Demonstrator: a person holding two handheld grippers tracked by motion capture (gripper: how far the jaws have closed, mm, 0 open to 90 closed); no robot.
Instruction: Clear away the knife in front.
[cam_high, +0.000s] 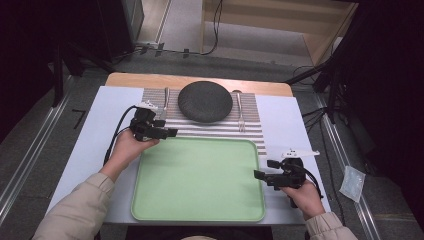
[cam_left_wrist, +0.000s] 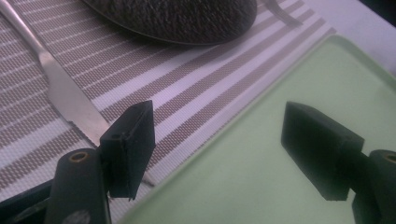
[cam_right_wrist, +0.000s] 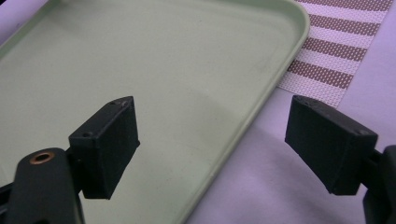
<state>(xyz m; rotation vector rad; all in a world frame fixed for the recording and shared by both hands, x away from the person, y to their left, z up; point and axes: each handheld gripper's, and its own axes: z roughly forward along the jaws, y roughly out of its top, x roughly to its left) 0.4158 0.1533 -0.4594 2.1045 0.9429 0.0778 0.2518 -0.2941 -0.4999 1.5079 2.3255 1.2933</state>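
A pale green tray (cam_high: 200, 175) lies empty at the table's near side. Behind it a striped placemat (cam_high: 200, 127) carries a dark round plate (cam_high: 205, 101), a knife (cam_high: 165, 102) on its left and a fork (cam_high: 240, 112) on its right. My left gripper (cam_high: 169, 133) hovers open over the tray's far left corner (cam_left_wrist: 261, 154), near the knife blade (cam_left_wrist: 65, 95). My right gripper (cam_high: 261, 175) stands open at the tray's right rim (cam_right_wrist: 252, 126), one jaw over the tray, the other over the white table cover. Nothing sits between either pair of jaws.
A white cover (cam_high: 100, 130) spreads over the wooden table (cam_high: 150, 79). A clear plastic bag (cam_high: 352, 182) lies on the floor at the right. Cables and metal rails run along the floor on both sides.
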